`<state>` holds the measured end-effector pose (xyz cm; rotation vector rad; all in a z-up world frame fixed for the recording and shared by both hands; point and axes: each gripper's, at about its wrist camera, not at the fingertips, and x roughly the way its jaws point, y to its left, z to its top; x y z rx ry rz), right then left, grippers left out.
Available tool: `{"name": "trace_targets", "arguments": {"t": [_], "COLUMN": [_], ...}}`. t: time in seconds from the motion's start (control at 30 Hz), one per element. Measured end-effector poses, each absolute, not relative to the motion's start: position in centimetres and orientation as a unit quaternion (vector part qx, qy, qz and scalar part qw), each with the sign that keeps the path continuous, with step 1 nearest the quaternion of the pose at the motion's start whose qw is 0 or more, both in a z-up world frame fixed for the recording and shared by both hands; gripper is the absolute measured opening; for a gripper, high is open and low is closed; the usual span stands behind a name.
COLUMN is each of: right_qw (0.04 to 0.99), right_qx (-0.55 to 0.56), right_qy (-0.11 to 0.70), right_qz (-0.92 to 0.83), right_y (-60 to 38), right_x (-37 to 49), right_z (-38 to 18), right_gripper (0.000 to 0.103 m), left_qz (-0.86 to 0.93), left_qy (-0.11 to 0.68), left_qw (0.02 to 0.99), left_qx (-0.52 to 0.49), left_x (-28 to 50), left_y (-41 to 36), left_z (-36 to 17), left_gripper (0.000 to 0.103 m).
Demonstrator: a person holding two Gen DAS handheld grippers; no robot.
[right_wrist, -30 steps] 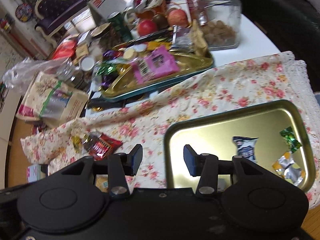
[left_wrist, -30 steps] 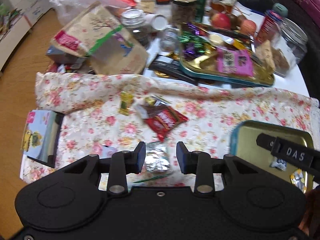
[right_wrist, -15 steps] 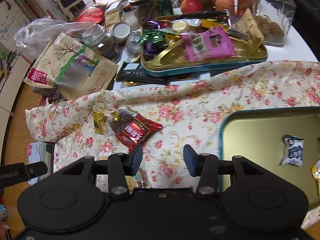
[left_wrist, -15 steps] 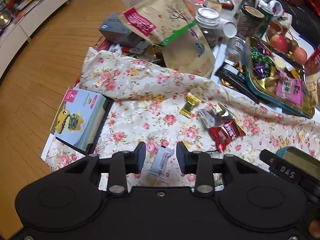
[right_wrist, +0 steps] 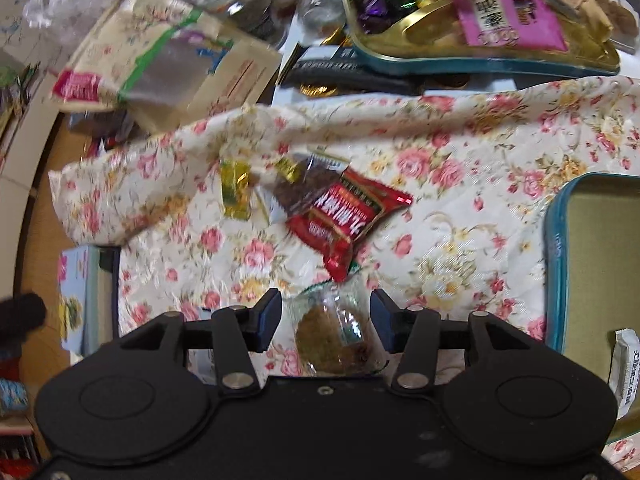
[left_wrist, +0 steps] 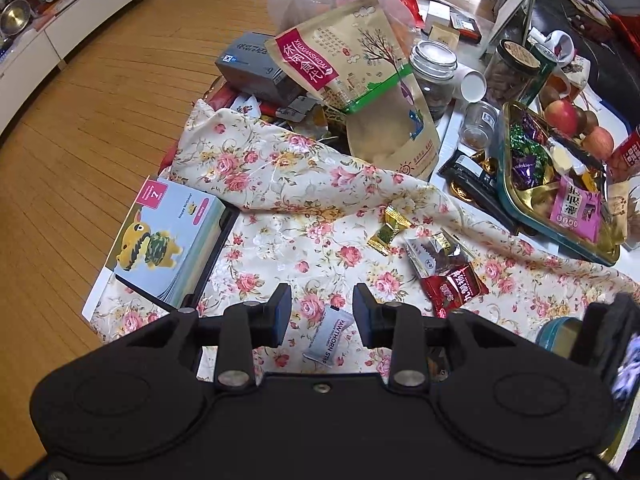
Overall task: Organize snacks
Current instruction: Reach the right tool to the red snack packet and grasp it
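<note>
Loose snacks lie on a floral cloth [left_wrist: 280, 184]. My left gripper [left_wrist: 322, 316] points down over a white hawthorn strip packet [left_wrist: 328, 340]. The packet lies below the gap between the open jaws, untouched. A red packet [left_wrist: 456, 286], a clear packet of brown snack [left_wrist: 436, 256] and a gold candy [left_wrist: 388, 228] lie just beyond. My right gripper [right_wrist: 326, 320] hangs over a clear-wrapped brown round cookie [right_wrist: 336, 336]. Its jaws are opening with the cookie between them, pads off it. The red packet [right_wrist: 348, 216] sits ahead of it.
A gold tray with a teal rim [right_wrist: 556, 240] at the right holds a white packet [right_wrist: 622, 364]. A full snack tray [left_wrist: 560, 232], jars, apples and a large kraft bag [left_wrist: 360, 80] crowd the back. A cartoon booklet [left_wrist: 172, 240] lies at the table's left edge, above wooden floor.
Both grippers have swung left across the cloth. The left went from a foil packet to the white strip packet. The right came down from the gold tray to the cookie, its jaws wider.
</note>
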<state>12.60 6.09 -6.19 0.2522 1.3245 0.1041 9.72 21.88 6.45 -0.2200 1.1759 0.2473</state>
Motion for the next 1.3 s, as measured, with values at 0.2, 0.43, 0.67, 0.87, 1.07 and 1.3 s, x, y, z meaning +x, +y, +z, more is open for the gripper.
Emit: {"name": "trace_targets", "arguments": {"t": [0.2,0.43,0.67,0.87,1.07,1.3], "right_qw": [0.780,0.829,0.824,0.814,0.809,0.781], "right_qx": [0.075,0.153,0.217,0.218,0.211,0.180], "right_qy": [0.619,0.538,0.521,0.533,0.546,0.597], "right_qz": [0.058,0.000,-0.055,-0.077,-0.054,-0.003], "right_y": [7.9,5.1,3.5,4.2,4.8,5.3], "right_x": [11.8,13.4,15.6,16.5,16.0,14.9], "right_z": [-7.3,-5.2,-6.4,-8.6,-10.0,-9.9], "right_gripper": [0.055,0.057,0.057,0.057,0.057,0.057], "left_qz": [0.116,0.116,0.112,0.103,0.101,0.110], "left_qy": [0.552,0.554,0.556,0.557,0.558,0.561], "left_qw": [0.818,0.816,0.816,0.815,0.815,0.811], "left_qx": [-0.110,-0.119,-0.113,-0.118,-0.119,-0.122], "left_x": [9.5,9.5,9.6,9.7,9.7,9.6], "left_y": [22.2,22.2,21.9,21.7,21.7,22.1], "left_z": [6.5,6.5,6.5,6.6,6.6,6.3], "left_gripper": [0.044,0.044,0.044,0.044,0.044,0.044]}}
